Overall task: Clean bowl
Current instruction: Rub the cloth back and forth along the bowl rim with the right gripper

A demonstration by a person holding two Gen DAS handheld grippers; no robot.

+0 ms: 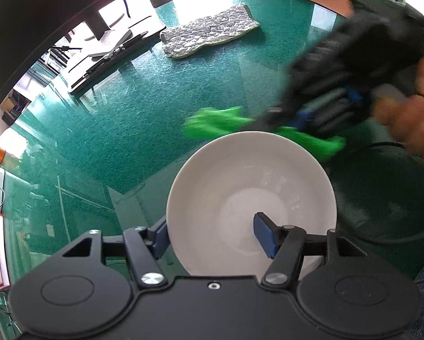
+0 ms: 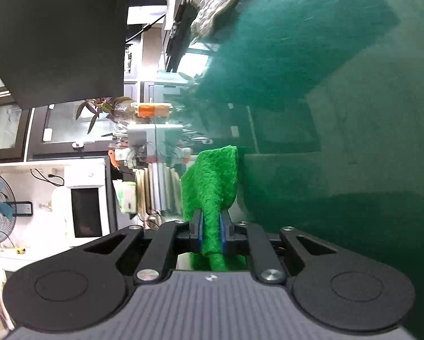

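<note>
Now the round white ceramic bowl (image 1: 251,198) sits on the glossy dark green tabletop (image 1: 132,119), near the camera in the left wrist view, where the left gripper (image 1: 216,236) clasps its near rim, one blue pad (image 1: 264,236) inside the bowl and the other outside its wall. Just beyond the bowl's far rim the right gripper (image 2: 211,236), blurred, has its fingers closed narrowly on a fuzzy bright green cleaning cloth (image 2: 212,187). Farther off to the left lies a grey patterned woven mat (image 1: 209,31)
</note>
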